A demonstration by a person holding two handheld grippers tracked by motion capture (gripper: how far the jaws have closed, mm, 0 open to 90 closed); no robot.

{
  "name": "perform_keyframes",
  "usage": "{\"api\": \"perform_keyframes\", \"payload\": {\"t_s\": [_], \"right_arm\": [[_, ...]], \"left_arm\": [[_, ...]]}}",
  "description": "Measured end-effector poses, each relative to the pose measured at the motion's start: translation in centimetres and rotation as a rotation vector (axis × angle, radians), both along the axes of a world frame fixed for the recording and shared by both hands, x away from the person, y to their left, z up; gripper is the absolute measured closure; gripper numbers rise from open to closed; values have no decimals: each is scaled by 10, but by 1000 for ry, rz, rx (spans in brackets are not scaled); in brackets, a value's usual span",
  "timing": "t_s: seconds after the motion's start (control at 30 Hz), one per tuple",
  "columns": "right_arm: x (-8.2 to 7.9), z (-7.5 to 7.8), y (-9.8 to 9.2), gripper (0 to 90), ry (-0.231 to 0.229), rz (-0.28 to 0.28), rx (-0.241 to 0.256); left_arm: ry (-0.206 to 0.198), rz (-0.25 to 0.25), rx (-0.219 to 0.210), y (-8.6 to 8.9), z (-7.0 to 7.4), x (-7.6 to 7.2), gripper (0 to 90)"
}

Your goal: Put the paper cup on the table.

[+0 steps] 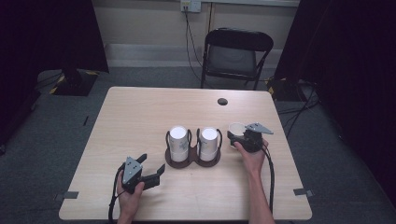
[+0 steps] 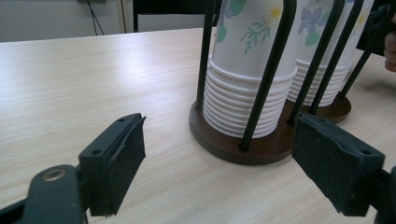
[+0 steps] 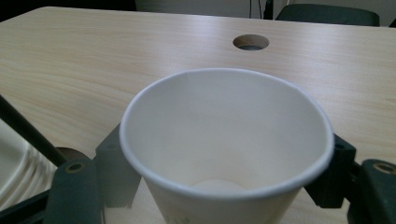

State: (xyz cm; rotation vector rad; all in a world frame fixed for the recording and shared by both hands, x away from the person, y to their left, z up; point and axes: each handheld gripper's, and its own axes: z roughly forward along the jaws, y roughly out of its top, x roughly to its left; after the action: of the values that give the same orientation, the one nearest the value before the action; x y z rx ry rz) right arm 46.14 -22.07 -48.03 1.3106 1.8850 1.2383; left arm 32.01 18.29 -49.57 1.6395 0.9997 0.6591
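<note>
A dark wooden cup holder (image 1: 193, 161) with black wire posts stands at the table's middle and carries two stacks of white, flower-printed paper cups (image 1: 178, 140), (image 1: 209, 140). My left gripper (image 1: 152, 163) rests open on the table just left of and nearer than the holder. In the left gripper view its jaws (image 2: 224, 163) are spread wide with nothing between them, facing the left stack (image 2: 247, 70) and the holder's base (image 2: 238, 147). To the right of the holder, my right gripper (image 1: 238, 135) is shut on a single upright paper cup (image 1: 236, 127). The cup (image 3: 224, 135) is empty, its mouth up.
A round cable hole (image 1: 222, 101) (image 3: 251, 42) lies in the table's far right part. Behind the table stands a black folding chair (image 1: 236, 53). Bare wood table (image 1: 140, 112) stretches to the left and far side of the holder.
</note>
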Motion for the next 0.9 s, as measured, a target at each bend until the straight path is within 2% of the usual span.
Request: {"api": "perform_keyframes", "payload": {"t_s": [0.13,0.27,0.47,0.57,0.73,0.9], "right_arm": [[-4,-1,0,260,20,13,-27],[-5,-1,3,258,24,17,-33],[-3,-3,4,239,44,12,-22],[-2,-5,3,213,61,13,1],[-2,-8,3,179,85,14,6],[-4,-7,3,166,91,16,8]], "left_arm": [[-1,1,-8,0,0,0,172],[1,0,-13,1,0,0,172],[-3,2,-9,0,0,-1,172],[-4,1,-3,0,0,-1,172],[-5,-1,-8,0,0,-1,173],[-5,-3,-7,0,0,-1,172]]}}
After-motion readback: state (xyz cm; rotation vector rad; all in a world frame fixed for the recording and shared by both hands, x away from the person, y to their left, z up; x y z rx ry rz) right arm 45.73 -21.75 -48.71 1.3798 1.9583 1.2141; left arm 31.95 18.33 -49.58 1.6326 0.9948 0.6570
